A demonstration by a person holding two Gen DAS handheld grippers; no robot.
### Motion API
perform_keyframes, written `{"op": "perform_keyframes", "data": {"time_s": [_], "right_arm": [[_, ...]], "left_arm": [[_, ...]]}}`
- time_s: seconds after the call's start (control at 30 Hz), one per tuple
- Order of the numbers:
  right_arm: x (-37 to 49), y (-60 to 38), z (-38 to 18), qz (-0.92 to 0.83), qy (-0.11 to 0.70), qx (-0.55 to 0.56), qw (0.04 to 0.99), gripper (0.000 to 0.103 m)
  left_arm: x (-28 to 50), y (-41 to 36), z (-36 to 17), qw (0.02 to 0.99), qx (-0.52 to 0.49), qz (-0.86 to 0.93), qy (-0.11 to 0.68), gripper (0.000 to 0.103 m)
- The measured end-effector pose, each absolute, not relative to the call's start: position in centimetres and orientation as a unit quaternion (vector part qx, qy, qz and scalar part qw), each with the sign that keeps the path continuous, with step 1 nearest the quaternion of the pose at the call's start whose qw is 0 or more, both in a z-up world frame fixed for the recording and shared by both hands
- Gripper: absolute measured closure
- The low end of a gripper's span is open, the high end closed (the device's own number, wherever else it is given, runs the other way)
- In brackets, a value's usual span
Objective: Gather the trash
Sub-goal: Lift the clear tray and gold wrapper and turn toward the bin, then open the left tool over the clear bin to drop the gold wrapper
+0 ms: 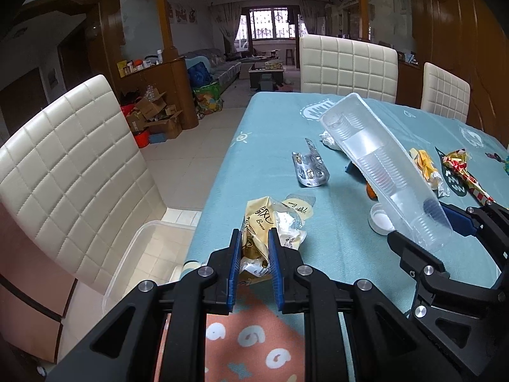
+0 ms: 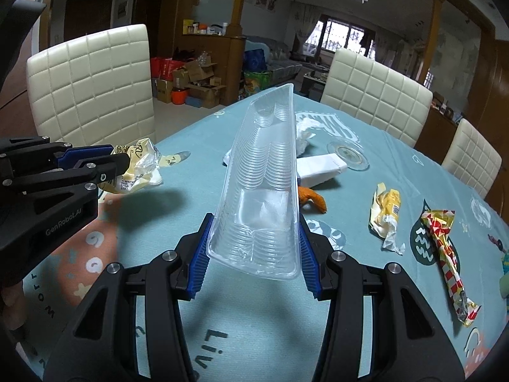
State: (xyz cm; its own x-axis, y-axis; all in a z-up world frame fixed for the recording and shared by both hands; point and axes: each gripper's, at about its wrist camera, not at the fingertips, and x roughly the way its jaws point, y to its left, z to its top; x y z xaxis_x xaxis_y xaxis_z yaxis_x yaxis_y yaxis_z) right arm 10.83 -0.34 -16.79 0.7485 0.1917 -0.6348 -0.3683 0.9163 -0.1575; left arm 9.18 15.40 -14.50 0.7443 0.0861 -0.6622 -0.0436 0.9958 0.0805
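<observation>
The wrapper [image 1: 270, 222], cream and crumpled, was pinched between the pads of the left tool [image 1: 254, 265], lifted clear of the bench [image 1: 270, 121] near its left edge. The tray [image 2: 264, 187], a long clear plastic one, was clamped across its near end by the right tool [image 2: 253, 254]; its long axis ran up and away from that tool, tilted, its far end in the air. Both tools therefore held trash, side by side, the left one nearer the bench's left edge.

Below that edge, on the floor beside a chair [image 1: 73, 165], stood a clear bin [image 1: 143, 254]; what it held could not be told. It lay to the left of both tools, so the wrapper would likely go first.

Still on the bench: a blister pack [image 1: 310, 168], a cap [image 1: 380, 219], a yellow packet [image 2: 386, 213], a red-checked wrapper [image 2: 445, 254] and a crumpled tissue [image 2: 305, 130].
</observation>
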Motion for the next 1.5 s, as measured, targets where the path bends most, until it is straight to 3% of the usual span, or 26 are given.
{"op": "perform_keyframes", "data": {"time_s": [1.33, 1.4, 1.47, 1.5], "right_arm": [[9.2, 13.4, -17.0, 0.24, 0.297, -0.218, 0.898, 0.052], [9.3, 13.5, -17.1, 0.239, 0.3, -0.219, 0.897, 0.052], [9.4, 13.5, -17.1, 0.239, 0.302, -0.218, 0.897, 0.052], [9.4, 13.5, -17.2, 0.239, 0.302, -0.218, 0.897, 0.052]], "left_arm": [[5.2, 28.9, -16.5, 0.922, -0.052, 0.134, 0.358, 0.084], [5.2, 28.9, -16.6, 0.923, -0.053, 0.132, 0.359, 0.074], [5.1, 28.9, -16.5, 0.925, -0.052, 0.134, 0.353, 0.038], [4.9, 28.8, -16.3, 0.928, -0.05, 0.137, 0.344, 0.031]]}}
